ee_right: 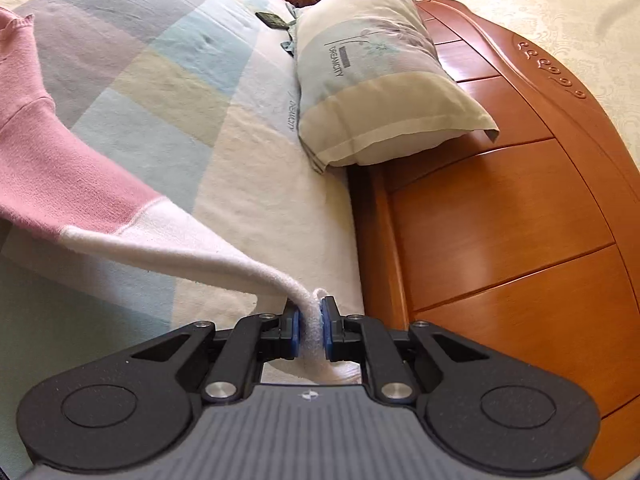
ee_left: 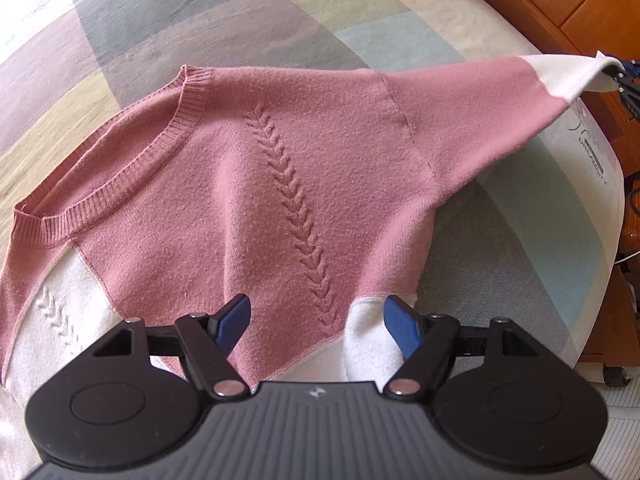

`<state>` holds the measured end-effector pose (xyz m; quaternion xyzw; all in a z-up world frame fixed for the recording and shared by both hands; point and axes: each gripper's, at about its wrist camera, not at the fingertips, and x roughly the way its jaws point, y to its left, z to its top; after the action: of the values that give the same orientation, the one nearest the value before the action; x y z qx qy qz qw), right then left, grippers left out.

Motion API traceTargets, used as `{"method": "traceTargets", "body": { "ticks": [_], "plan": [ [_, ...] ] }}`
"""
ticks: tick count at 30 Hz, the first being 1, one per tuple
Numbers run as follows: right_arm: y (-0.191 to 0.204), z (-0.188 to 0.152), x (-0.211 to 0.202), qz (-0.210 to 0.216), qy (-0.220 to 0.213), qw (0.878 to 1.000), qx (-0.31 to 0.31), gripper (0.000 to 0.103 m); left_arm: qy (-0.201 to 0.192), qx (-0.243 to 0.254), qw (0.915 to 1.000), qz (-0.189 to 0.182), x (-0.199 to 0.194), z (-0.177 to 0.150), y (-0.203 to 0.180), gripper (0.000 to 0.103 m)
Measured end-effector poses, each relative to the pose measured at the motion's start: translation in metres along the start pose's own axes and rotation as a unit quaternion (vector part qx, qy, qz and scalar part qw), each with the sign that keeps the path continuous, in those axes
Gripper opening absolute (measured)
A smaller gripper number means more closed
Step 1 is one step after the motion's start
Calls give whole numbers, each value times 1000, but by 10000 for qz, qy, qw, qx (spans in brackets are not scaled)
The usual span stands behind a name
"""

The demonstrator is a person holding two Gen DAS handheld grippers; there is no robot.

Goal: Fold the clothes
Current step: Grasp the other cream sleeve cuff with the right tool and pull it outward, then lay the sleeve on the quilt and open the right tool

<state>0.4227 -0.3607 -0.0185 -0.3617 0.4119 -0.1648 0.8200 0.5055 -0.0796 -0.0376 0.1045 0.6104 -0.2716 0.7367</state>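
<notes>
A pink and white knit sweater (ee_left: 280, 168) lies spread on the bed, its ribbed neckline at the left. My left gripper (ee_left: 318, 320) stands open over the sweater's lower edge, pink and white fabric lying between its blue fingers without being pinched. The sweater's sleeve (ee_left: 480, 96) is stretched out to the right and lifted off the bed. Its white cuff (ee_right: 192, 240) runs into my right gripper (ee_right: 311, 330), which is shut on it. That right gripper (ee_left: 616, 74) also shows at the far right edge of the left wrist view.
A patchwork sheet (ee_right: 160, 80) in pastel blocks covers the bed. A pillow (ee_right: 372, 80) leans on the wooden headboard (ee_right: 500, 220) to the right. A small dark object (ee_right: 272, 20) lies on the bed beyond the pillow. The mattress edge drops off at the right.
</notes>
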Motion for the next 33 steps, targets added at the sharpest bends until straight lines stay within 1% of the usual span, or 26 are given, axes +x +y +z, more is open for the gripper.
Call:
{"method": "traceTargets", "body": {
  "ticks": [2, 3, 4, 5, 7, 9, 11, 12, 14, 16, 17, 19, 20, 21, 22, 24, 26, 27, 29, 30, 31, 32, 33],
  "plan": [
    [-1, -5, 10, -116, -37, 9999, -27, 16, 6, -6, 10000, -39, 2, 1, -1, 74],
    [3, -10, 15, -161, 2, 9998, -107, 24, 21, -7, 10000, -50, 3, 2, -1, 74],
    [9, -16, 23, -143, 174, 9995, -228, 34, 37, -3, 10000, -53, 4, 1, -1, 74],
    [16, -26, 31, -47, 439, 9984, -360, 37, 49, -19, 10000, -49, 4, 1, 0, 74],
    [31, -48, 44, 172, 923, 9939, -571, 37, 73, -55, 10000, -41, 6, 0, 2, 74],
    [40, -67, 50, 337, 1373, 9878, -653, 37, 101, -100, 9999, -23, 7, 0, 4, 74],
    [42, -82, 53, 448, 1784, 9811, -594, 38, 126, -145, 9998, 15, 8, 0, 6, 74],
    [39, -89, 55, 479, 1998, 9776, -464, 40, 132, -162, 9998, 24, 8, 0, 7, 74],
    [24, -100, 56, 460, 2308, 9719, 77, 40, 129, -195, 9997, 25, 8, 2, 7, 74],
    [1, -107, 54, 513, 2528, 9612, 982, 40, 108, -210, 9997, 27, 8, 6, 6, 74],
    [-11, -109, 52, 550, 2543, 9546, 1449, 40, 88, -213, 9997, 26, 9, 8, 5, 74],
    [-37, -114, 48, 647, 2400, 9379, 2419, 43, 62, -210, 9998, 4, 11, 13, 3, 74],
    [-48, -116, 48, 697, 2223, 9291, 2873, 44, 63, -183, 9998, -10, 12, 15, 1, 74],
    [-56, -117, 50, 760, 2063, 9213, 3208, 49, 65, -154, 9999, -24, 13, 16, -2, 74],
    [-61, -116, 57, 846, 1981, 9140, 3438, 56, 68, -125, 9999, -38, 15, 18, -4, 74],
    [-61, -115, 78, 1161, 1920, 9014, 3703, 59, 77, -50, 9999, -82, 17, 20, -8, 74],
    [-51, -120, 96, 1466, 2000, 8899, 3829, 61, 90, 17, 9999, -126, 19, 22, -12, 74],
    [-43, -124, 104, 1541, 2077, 8840, 3895, 61, 97, 50, 9998, -148, 20, 24, -14, 74],
    [-36, -127, 103, 1572, 1981, 8786, 4052, 58, 122, 60, 9998, -134, 21, 25, -15, 74],
    [-34, -126, 100, 1643, 1898, 8779, 4077, 43, 127, 67, 9998, -125, 21, 26, -15, 74],
    [-32, -123, 98, 1712, 1845, 8819, 3986, 25, 131, 74, 9998, -116, 21, 26, -14, 74],
    [-30, -118, 96, 1733, 1817, 8886, 3838, 18, 123, 70, 9999, -100, 21, 27, -14, 74],
    [-29, -115, 95, 1725, 1802, 8948, 3702, 15, 115, 65, 9999, -83, 20, 28, -14, 74]
  ]
}}
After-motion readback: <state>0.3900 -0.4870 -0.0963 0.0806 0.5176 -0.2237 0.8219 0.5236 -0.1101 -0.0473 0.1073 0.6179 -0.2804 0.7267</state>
